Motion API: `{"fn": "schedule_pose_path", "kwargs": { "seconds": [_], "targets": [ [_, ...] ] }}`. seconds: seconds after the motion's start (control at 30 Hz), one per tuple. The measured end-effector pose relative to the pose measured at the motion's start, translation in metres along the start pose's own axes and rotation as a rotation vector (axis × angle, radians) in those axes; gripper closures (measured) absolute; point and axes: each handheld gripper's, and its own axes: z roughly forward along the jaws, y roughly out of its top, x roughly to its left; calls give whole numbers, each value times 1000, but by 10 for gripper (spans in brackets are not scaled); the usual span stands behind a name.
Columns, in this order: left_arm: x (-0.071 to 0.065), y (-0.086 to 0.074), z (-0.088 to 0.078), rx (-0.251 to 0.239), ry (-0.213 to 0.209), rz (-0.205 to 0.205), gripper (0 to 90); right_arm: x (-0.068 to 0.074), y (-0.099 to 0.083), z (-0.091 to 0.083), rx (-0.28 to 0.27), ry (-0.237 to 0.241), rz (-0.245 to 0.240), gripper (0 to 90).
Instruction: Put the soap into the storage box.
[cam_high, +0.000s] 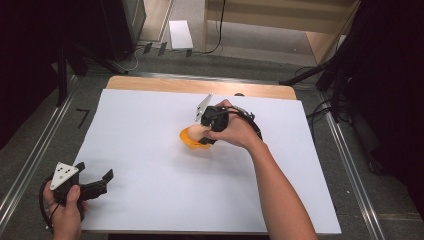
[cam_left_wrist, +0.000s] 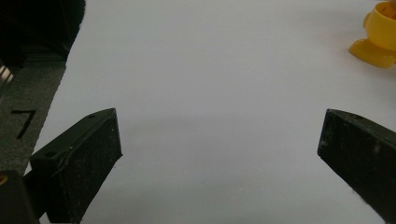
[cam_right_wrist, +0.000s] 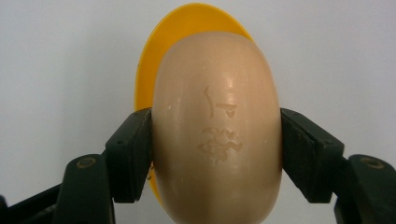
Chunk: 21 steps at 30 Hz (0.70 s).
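Left tongs (cam_high: 95, 182): held low near the front-left corner of the table (cam_high: 150, 200), jaws spread wide, nothing between them, idle over bare white sheet.

Egg (cam_right_wrist: 217, 130): tan, oval, faint stamp on its upper face; pinched across its middle by both pads, directly over the cup.

Cup (cam_high: 191, 140): yellow egg cup, round foot, standing near the middle of the table, slightly toward the back edge; rim showing behind the egg.

Right tongs (cam_high: 206, 134): clenched on the egg, hand angled down over the cup.

Status, judged: egg gathered and brought to the cup; whether seated or just above the rim, cannot tell.

Remaining, judged: settle egg upright in the cup, loosen the pads, lift clear without tipping cup or egg.
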Motion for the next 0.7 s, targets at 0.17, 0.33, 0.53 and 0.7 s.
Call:
{"fn": "schedule_pose_path", "kwargs": {
  "seconds": [0.17,0.33,0.53,0.7],
  "targets": [
    [0,0,0,-1,1,0,0,-2,0,-8,-57,12,33,320],
    [0,0,0,0,1,1,0,-2,-4,-16,-71,4,61,324],
    [0,0,0,0,3,3,0,0,-14,-23,-100,-27,103,320],
    [-1,0,1,0,4,5,0,1,-28,-27,-119,-44,144,301]
  ]
}}
